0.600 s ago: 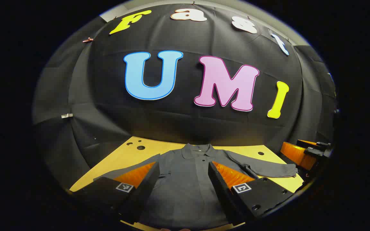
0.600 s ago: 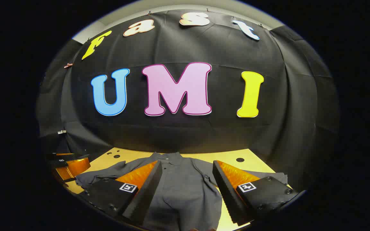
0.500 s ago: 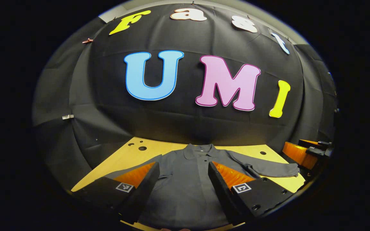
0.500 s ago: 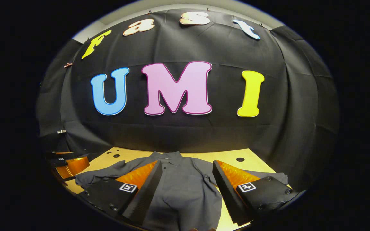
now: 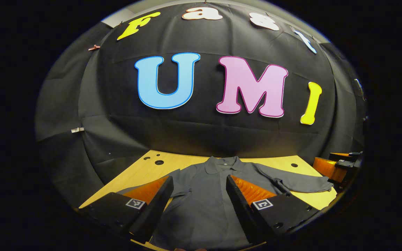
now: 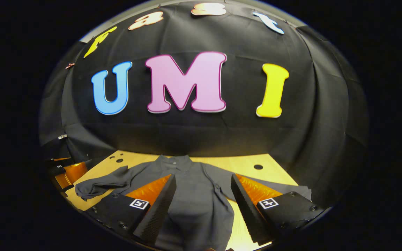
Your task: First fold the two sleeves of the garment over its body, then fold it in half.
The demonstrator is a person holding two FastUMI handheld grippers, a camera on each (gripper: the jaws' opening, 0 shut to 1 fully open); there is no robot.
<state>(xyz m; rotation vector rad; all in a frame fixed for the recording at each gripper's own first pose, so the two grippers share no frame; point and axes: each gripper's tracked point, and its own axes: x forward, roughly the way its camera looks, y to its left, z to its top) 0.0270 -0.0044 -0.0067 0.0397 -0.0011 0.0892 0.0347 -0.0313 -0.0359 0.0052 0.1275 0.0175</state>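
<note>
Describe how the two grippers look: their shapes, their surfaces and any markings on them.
The left gripper has two long wedge-shaped fingers that taper toward their tips, with ribbed outer faces. Each finger sits on a flat block with round screw holes, and each block carries a small square black-and-white marker. The right gripper has the same build and the same markers.

This is a purpose-built recording booth, a lab set-up and no home. Black cloth [image 5: 201,136] hangs as the back and side walls, pinned up with small clips [image 5: 94,47], and a strip of pale room wall [image 6: 124,15] shows above its top edge. The work surface is a bare light plywood tabletop [image 5: 145,170] with round holes [image 5: 159,162] drilled through it.
</note>
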